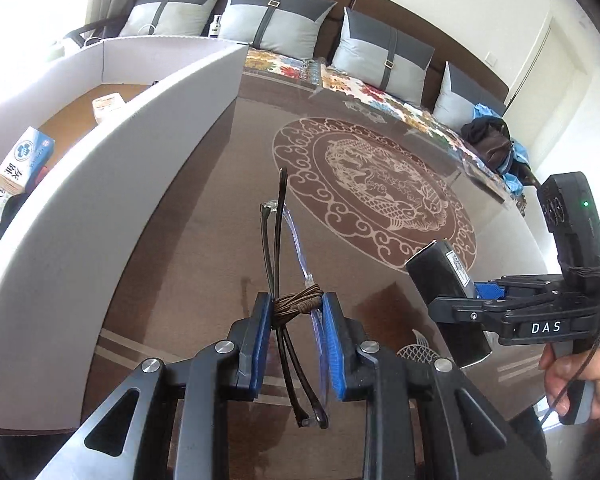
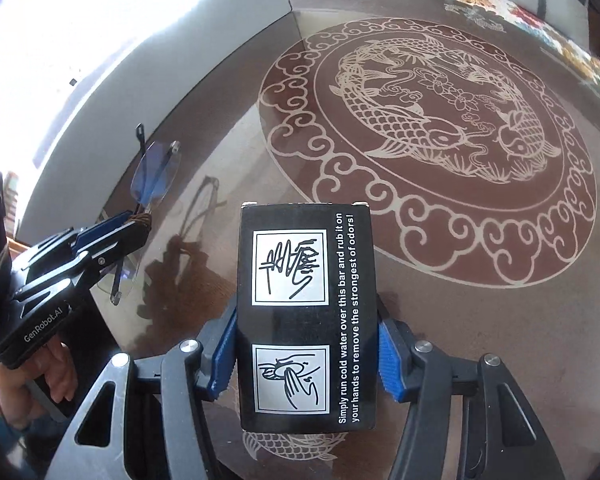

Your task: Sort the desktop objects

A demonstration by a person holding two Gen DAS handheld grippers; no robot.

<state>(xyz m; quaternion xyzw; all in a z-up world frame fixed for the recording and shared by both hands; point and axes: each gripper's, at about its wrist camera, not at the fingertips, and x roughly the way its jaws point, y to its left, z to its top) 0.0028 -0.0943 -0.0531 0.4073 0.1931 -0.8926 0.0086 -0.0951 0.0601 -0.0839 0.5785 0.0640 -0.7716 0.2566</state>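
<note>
Left tongs clamped on folded rimless glasses with thin dark temples at the cord-wrapped middle, lifted above glass-topped table. Fragile, slippery lenses (grip the wrap, not the glass). Right tongs hold stiff, light black cardboard box by its sides.

table: glass top, koi medallion beneath | sofa: 4 grey cushions upright | floral throw on seat | dark bag at sofa end
</note>
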